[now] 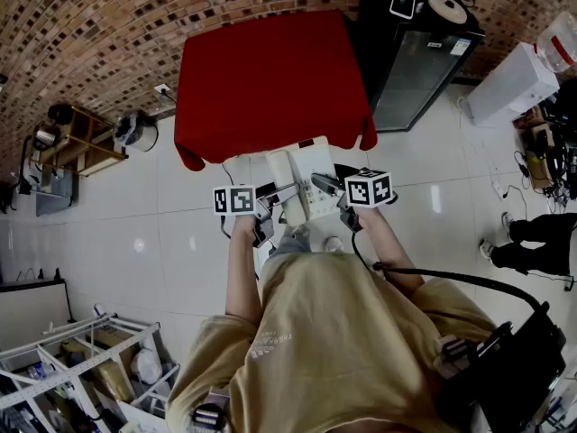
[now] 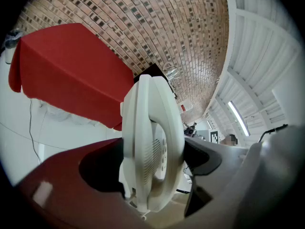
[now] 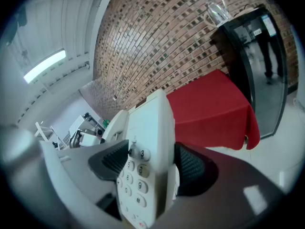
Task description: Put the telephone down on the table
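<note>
Both the left gripper [image 2: 152, 163] and the right gripper [image 3: 151, 165] have their fingers [image 3: 190, 168] clamped on the white telephone [image 1: 302, 183], held in the air near the red-covered table [image 1: 270, 79], so the set-down seems entirely left to do.

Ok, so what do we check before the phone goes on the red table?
1. Left gripper shut on the telephone: ok.
2. Right gripper shut on its keypad side: ok.
3. Handset sitting on the base: ok.
4. Room on the table: ok, the red cloth is bare.
5. Telephone over the table: not ok, it hangs short of the near edge.
</note>
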Available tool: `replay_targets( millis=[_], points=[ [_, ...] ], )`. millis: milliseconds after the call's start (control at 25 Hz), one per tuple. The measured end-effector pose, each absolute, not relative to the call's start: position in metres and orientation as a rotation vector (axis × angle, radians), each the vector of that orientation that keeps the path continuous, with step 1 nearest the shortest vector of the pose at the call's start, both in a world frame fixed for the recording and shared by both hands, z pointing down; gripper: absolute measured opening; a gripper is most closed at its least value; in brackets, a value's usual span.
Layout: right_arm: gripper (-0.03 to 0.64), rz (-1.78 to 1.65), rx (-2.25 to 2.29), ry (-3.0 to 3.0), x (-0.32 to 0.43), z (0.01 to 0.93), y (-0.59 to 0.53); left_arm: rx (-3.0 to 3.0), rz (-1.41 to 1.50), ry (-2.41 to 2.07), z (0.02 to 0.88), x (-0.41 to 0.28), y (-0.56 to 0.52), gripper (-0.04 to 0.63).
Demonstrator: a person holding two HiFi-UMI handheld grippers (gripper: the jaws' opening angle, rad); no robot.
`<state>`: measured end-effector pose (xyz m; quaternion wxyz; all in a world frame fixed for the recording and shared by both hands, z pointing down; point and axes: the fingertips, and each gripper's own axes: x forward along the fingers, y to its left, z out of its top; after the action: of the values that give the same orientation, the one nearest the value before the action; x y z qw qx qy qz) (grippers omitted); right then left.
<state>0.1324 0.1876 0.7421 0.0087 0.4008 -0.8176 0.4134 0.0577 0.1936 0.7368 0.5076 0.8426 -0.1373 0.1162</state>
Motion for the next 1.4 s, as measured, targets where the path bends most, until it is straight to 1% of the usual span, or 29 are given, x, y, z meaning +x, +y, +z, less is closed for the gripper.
replay_targets(
  millis=[480, 680, 960, 1200, 1400],
  points=[
    [0.295, 1.295, 1.242, -2.541, 0.057, 0.726, 0.046, 2.048, 0.259, -0.315, 0.719, -0.018, 0.049, 0.390],
    [0.293, 1.300, 1.285, -2.527, 0.038, 0.727, 0.012, 2.026, 0.256, -0.281, 0.724, -0.039, 0.015, 0.390],
    [0.287, 1.375, 1.283, -2.510, 0.052, 0.756, -0.047, 2.003, 0.285, -0.272, 0.756, -0.025, -0.045, 0.390],
    [0.288, 1.427, 1.272, -2.477, 0.076, 0.772, -0.108, 1.992, 0.332, -0.298, 0.762, -0.001, -0.105, 0.390],
    [0.291, 1.423, 1.207, -2.497, 0.087, 0.785, -0.175, 1.958, 0.310, -0.368, 0.774, 0.009, -0.165, 0.390]
  ],
)
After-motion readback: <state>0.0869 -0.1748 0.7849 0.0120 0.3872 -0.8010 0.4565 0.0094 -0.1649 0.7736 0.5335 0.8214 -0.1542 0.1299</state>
